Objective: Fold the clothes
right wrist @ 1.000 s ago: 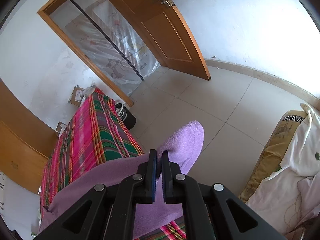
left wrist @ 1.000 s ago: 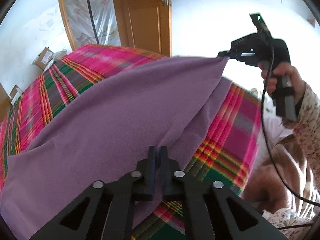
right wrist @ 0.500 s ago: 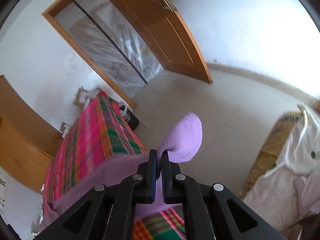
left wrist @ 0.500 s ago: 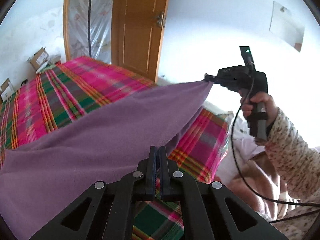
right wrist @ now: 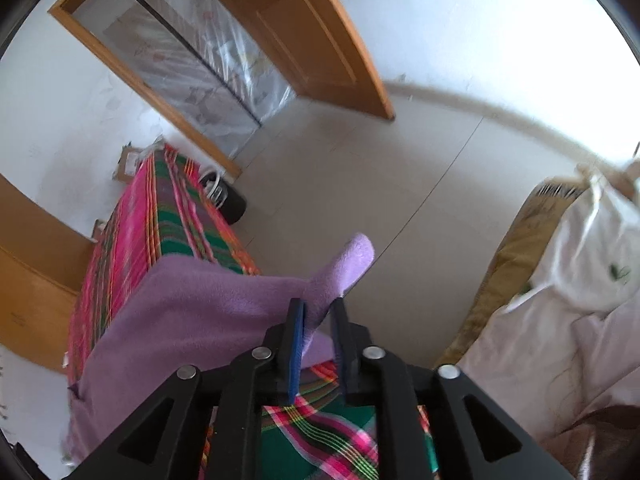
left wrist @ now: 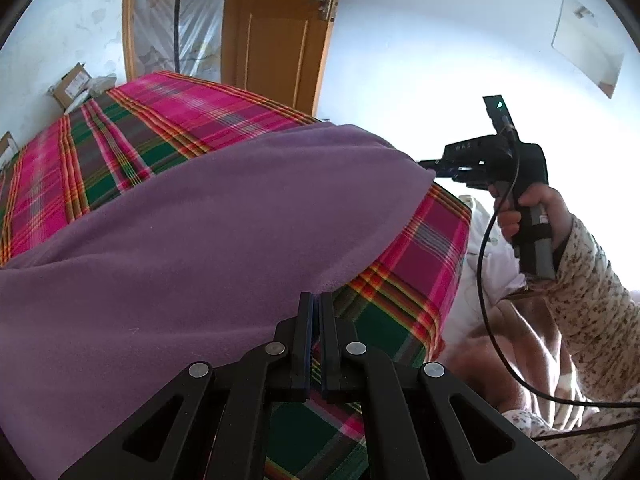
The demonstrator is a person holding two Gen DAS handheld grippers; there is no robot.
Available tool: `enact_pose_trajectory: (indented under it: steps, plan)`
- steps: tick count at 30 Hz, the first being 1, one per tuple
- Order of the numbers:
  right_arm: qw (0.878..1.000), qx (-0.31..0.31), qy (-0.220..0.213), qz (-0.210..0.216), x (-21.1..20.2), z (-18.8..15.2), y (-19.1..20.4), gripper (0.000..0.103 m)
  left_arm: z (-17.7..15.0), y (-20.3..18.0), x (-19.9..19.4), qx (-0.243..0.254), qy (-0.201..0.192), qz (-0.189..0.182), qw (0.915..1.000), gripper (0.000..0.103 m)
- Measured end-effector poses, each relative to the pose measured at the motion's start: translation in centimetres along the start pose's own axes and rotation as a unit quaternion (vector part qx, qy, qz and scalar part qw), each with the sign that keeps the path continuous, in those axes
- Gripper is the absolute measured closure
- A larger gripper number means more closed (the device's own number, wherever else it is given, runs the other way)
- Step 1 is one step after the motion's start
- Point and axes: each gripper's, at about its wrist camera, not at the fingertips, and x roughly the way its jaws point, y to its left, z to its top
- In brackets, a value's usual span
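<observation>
— White walls, a wooden door and a plaid bedcover filled the left wrist view. Where was the garment?

— A purple fleece cloth lay spread over the bed, covering most of its near side. The left hand-held gripper was at the cloth's near edge, its two fingers pressed together with the fabric's hem pinched between them.

— And the other side, from that same view?

— The right hand, in a speckled sleeve, gripped the handle of the right hand-held gripper, held up beyond the bed's far corner with its fingers pointing left at the cloth's corner. A black cable hung down from it.

— What did the right wrist view show?

— Pale floor tiles, the same door and the bedcover running away to the left. The right hand-held gripper had its fingers parted, with a gap between them; the cloth corner stood loosely in that gap, its tip poking forward past the fingertips. White bedding was heaped at the right.
</observation>
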Motion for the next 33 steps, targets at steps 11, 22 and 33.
enact_pose_trajectory:
  steps: [11, 22, 33]
  plan:
    - [0.988, -0.132, 0.013, 0.075, 1.7, 2.2, 8.7, 0.068, 0.1, 0.4, 0.0, -0.013, -0.001, -0.024, 0.9996, 0.101]
    - [0.985, -0.126, 0.075, 0.092, 6.3, 1.8, 10.7, 0.075, 0.1, 0.8, -0.2, -0.025, 0.0, -0.045, 0.9987, 0.101]
    - [0.986, -0.153, 0.016, 0.065, 4.0, 2.7, 12.1, 0.095, 0.7, 1.0, -1.3, -0.03, -0.024, -0.049, 0.9981, 0.101]
